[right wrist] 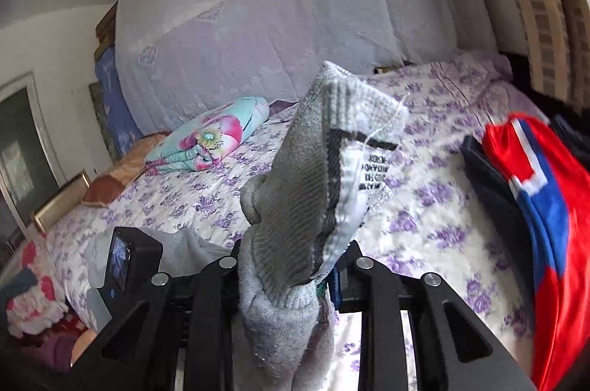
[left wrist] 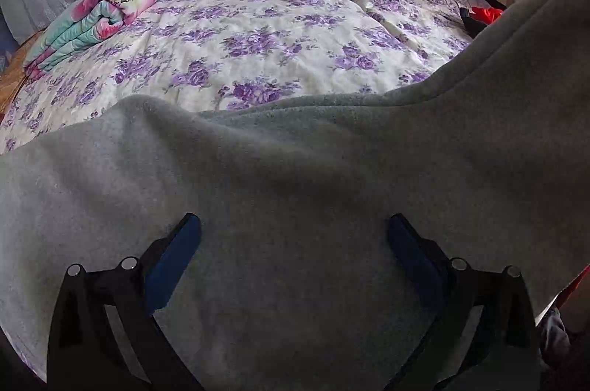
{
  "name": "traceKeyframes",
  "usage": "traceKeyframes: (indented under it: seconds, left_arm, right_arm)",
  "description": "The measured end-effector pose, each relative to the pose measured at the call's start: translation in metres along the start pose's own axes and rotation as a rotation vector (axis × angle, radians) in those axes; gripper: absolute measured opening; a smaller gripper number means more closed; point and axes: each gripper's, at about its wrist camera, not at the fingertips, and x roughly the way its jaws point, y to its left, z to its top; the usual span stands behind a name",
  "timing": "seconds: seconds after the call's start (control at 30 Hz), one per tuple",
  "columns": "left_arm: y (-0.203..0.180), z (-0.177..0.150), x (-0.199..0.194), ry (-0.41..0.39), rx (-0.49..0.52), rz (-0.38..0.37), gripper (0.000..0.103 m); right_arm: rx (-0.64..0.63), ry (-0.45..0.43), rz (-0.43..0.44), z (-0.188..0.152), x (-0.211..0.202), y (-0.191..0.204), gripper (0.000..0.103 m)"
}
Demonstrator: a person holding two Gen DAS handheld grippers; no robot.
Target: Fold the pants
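Note:
The grey fleece pants (left wrist: 295, 177) fill the lower half of the left wrist view, draped over the near part of the bed and rising to the upper right. My left gripper (left wrist: 294, 225) is open, its blue pads (left wrist: 173, 265) spread wide just above the grey cloth. In the right wrist view my right gripper (right wrist: 295, 276) is shut on the pants' ribbed waistband (right wrist: 313, 177), which stands up between the jaws with its white care label (right wrist: 368, 166) showing. The left gripper's camera body (right wrist: 129, 262) shows at lower left there.
The bed has a purple-flowered sheet (left wrist: 276, 22). A folded floral quilt (left wrist: 107, 11) lies at the far left. A red and blue garment on a dark one (right wrist: 534, 206) lies at the right. A white net curtain hangs behind the bed.

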Motion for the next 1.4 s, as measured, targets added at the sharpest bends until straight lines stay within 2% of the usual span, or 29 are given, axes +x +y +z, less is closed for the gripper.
traceKeyframes:
  seconds: [0.13, 0.2, 0.27, 0.4, 0.47, 0.5, 0.53, 0.57, 0.63, 0.77, 0.8, 0.83, 0.9, 0.97, 1.0, 1.07, 1.1, 1.13, 1.17, 1.23, 1.3, 1.4]
  left_arm:
    - [0.05, -0.015, -0.053, -0.115, -0.11, 0.039, 0.099]
    - [0.086, -0.03, -0.085, -0.185, -0.186, 0.108, 0.099]
    - [0.125, -0.048, -0.11, -0.223, -0.277, 0.167, 0.099]
    - [0.187, -0.081, -0.136, -0.226, -0.442, 0.23, 0.099]
    - [0.202, -0.092, -0.137, -0.215, -0.481, 0.251, 0.098]
    - [0.207, -0.095, -0.135, -0.207, -0.492, 0.244, 0.098]
    - [0.209, -0.097, -0.133, -0.198, -0.496, 0.234, 0.098]
    - [0.21, -0.099, -0.13, -0.19, -0.498, 0.224, 0.098]
    - [0.21, -0.1, -0.123, -0.178, -0.497, 0.197, 0.098]
    - [0.202, -0.097, -0.116, -0.181, -0.488, 0.144, 0.098]
    - [0.199, -0.096, -0.114, -0.184, -0.482, 0.133, 0.098]
    - [0.196, -0.094, -0.113, -0.183, -0.474, 0.121, 0.098]
    - [0.19, -0.091, -0.11, -0.18, -0.459, 0.108, 0.098]
    - [0.185, -0.088, -0.104, -0.17, -0.449, 0.113, 0.098]
    - [0.184, -0.086, -0.099, -0.159, -0.448, 0.11, 0.098]
    - [0.183, -0.084, -0.092, -0.144, -0.452, 0.112, 0.098]
    - [0.182, -0.084, -0.09, -0.139, -0.449, 0.122, 0.098]
    - [0.183, -0.084, -0.088, -0.132, -0.447, 0.13, 0.098]
    - [0.183, -0.085, -0.087, -0.125, -0.448, 0.136, 0.098]
    - [0.187, -0.09, -0.09, -0.119, -0.456, 0.143, 0.098]
    - [0.193, -0.095, -0.094, -0.114, -0.474, 0.157, 0.098]
    - [0.203, -0.104, -0.097, -0.096, -0.514, 0.131, 0.098]
  right_arm:
    - [-0.221, -0.014, -0.022, 0.012, 0.018, 0.077, 0.027]
    - [-0.341, -0.002, -0.041, 0.006, 0.037, 0.118, 0.027]
    - [-0.432, 0.039, -0.039, -0.009, 0.062, 0.154, 0.027]
    - [-0.585, 0.191, -0.021, -0.061, 0.122, 0.214, 0.028]
    - [-0.713, 0.29, -0.083, -0.1, 0.152, 0.237, 0.03]
    - [-0.8, 0.281, -0.141, -0.117, 0.156, 0.248, 0.03]
    - [-0.869, 0.226, -0.196, -0.126, 0.151, 0.256, 0.031]
    - [-0.891, 0.202, -0.213, -0.128, 0.145, 0.259, 0.032]
    - [-0.802, 0.236, -0.122, -0.111, 0.13, 0.251, 0.038]
    - [-0.481, 0.316, 0.135, -0.061, 0.09, 0.209, 0.049]
    - [-0.412, 0.32, 0.179, -0.051, 0.081, 0.195, 0.056]
    - [-0.355, 0.32, 0.206, -0.042, 0.072, 0.181, 0.068]
    - [-0.272, 0.31, 0.238, -0.031, 0.063, 0.16, 0.084]
    - [-0.238, 0.284, 0.268, -0.031, 0.066, 0.147, 0.084]
    - [-0.258, 0.294, 0.257, -0.035, 0.073, 0.148, 0.084]
    - [-0.353, 0.389, 0.282, -0.053, 0.098, 0.165, 0.084]
    - [-0.432, 0.45, 0.297, -0.068, 0.113, 0.18, 0.084]
    - [-0.536, 0.479, 0.256, -0.084, 0.12, 0.195, 0.084]
    - [-0.63, 0.478, 0.216, -0.099, 0.124, 0.209, 0.084]
    - [-0.773, 0.388, 0.147, -0.114, 0.11, 0.227, 0.087]
    - [-0.811, 0.356, 0.181, -0.111, 0.097, 0.232, 0.089]
    - [-0.744, 0.346, 0.276, -0.087, 0.079, 0.226, 0.091]
